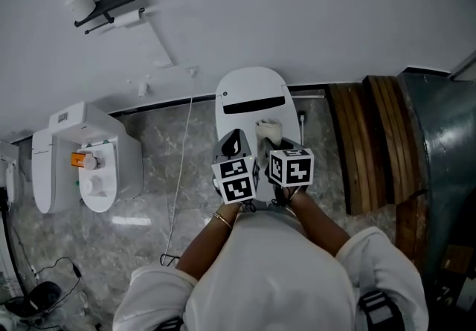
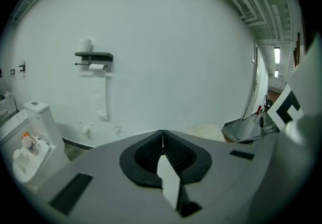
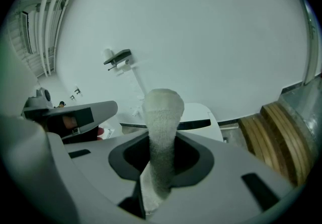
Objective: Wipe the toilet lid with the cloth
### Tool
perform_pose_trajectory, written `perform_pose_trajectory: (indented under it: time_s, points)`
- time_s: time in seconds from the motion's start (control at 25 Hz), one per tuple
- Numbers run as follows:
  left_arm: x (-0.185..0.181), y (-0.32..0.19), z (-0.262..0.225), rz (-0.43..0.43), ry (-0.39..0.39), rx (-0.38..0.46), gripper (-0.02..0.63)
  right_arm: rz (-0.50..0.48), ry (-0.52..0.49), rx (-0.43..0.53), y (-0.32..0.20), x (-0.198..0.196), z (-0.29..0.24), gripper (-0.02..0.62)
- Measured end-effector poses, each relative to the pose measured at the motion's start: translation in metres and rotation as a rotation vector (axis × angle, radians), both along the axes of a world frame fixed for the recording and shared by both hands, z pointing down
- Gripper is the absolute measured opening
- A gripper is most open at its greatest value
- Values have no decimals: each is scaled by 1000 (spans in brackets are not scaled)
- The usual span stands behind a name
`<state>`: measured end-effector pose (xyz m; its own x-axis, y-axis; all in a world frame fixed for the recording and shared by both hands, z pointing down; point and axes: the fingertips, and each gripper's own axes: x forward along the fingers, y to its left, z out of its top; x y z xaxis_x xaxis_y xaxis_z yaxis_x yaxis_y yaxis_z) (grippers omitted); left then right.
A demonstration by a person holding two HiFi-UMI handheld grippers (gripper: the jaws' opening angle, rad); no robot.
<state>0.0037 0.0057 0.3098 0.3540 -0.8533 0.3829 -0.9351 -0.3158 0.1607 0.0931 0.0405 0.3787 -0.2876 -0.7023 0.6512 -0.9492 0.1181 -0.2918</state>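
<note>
The white toilet lid (image 1: 251, 95) stands raised against the wall ahead of me, with a dark slot across it; in the right gripper view the toilet lid (image 3: 201, 117) shows just behind the jaws. My right gripper (image 1: 269, 131) is shut on a folded off-white cloth (image 3: 162, 132), and the cloth (image 1: 268, 129) pokes out above its tips, close to the lid. My left gripper (image 1: 232, 145) sits beside it on the left, shut with nothing between its jaws (image 2: 162, 140).
A second white toilet (image 1: 83, 167) with small bottles on it stands at the left. A toilet-paper shelf (image 1: 111, 6) hangs on the wall. Wooden slats (image 1: 372, 140) and a dark metal panel (image 1: 439, 158) lie at the right. A cable (image 1: 178, 173) crosses the marble floor.
</note>
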Motion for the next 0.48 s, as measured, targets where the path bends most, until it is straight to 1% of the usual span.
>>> perform_pose_trajectory:
  time_s: [0.12,0.28,0.48]
  points:
    - [-4,1,6,-10,1,-16,15,-3,4,-6,4,-2,2,86]
    - [-5,0,5,-16,9,-14,15,2,21,5,4,1,-1,86]
    - [-4,2,5,-24,20,-22,15,13,19,16,2,7,-5,86]
